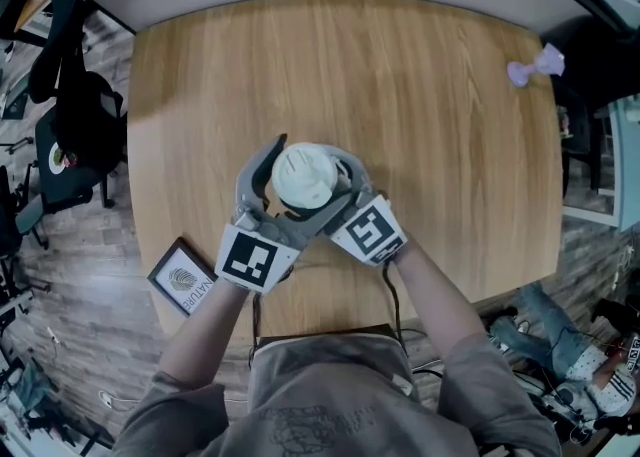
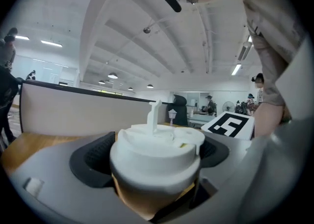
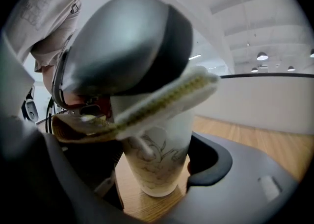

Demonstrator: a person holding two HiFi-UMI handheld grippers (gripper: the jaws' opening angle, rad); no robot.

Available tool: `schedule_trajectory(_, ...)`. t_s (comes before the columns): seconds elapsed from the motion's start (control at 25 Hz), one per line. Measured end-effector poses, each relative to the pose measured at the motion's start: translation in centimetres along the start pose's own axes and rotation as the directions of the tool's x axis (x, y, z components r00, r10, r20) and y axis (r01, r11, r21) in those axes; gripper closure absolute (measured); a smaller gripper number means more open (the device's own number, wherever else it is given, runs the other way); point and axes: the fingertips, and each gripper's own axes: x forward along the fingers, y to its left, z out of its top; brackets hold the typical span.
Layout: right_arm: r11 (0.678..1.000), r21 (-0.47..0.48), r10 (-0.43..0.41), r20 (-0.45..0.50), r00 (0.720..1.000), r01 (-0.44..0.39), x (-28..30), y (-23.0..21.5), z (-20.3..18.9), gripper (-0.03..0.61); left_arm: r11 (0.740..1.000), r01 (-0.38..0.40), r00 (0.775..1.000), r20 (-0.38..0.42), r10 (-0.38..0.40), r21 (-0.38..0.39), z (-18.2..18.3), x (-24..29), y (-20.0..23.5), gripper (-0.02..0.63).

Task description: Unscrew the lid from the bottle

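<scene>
A frosted bottle (image 3: 156,157) with a line drawing on it stands upright on the wooden table (image 1: 420,95), near its front middle. Its white lid (image 1: 304,175) with a small upright tab (image 2: 154,115) sits on top. My left gripper (image 2: 154,157) reaches in from the lower left at lid height. Its black pads (image 2: 91,161) stand to either side of the lid with dark gaps showing, so it is open. My right gripper (image 3: 157,169) comes from the lower right, lower down, and is shut on the bottle's body, pad (image 3: 211,161) against the wall.
A small purple object (image 1: 535,65) lies at the table's far right edge. On the floor to the left lies a framed picture (image 1: 182,280), and a dark chair (image 1: 70,135) stands further left. A low partition runs behind the table.
</scene>
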Motion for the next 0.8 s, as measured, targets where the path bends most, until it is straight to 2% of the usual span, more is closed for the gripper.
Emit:
schedule_trajectory(0.16, 1.0, 0.002, 0.004, -0.002, 1.0, -0.004, 0.1, -0.2, 0.0, 0.173, 0.994, 0.103, 0.995, 0.002, -0.103, 0.029, 0.3, 0.8, -0.4, 0.124)
schedule_trajectory(0.28, 1.0, -0.001, -0.001, -0.007, 1.0, 0.001, 0.0, -0.2, 0.0, 0.173, 0.991, 0.129, 0.992, -0.001, -0.129, 0.043, 0.3, 0.8, -0.5, 0.126)
schedule_trajectory(0.6, 0.999, -0.045, -0.003, -0.033, 0.999, 0.002, 0.3, -0.1, -0.2, 0.172, 0.995, 0.088, 0.995, 0.047, -0.091, 0.049, 1.5, -0.4, -0.2, 0.129)
schedule_trajectory(0.8, 0.999, -0.047, -0.028, -0.113, 0.993, 0.023, -0.1, -0.5, -2.0, 0.167, 0.998, 0.048, 0.994, 0.095, -0.051, 0.036, 3.5, -1.5, 0.1, 0.127)
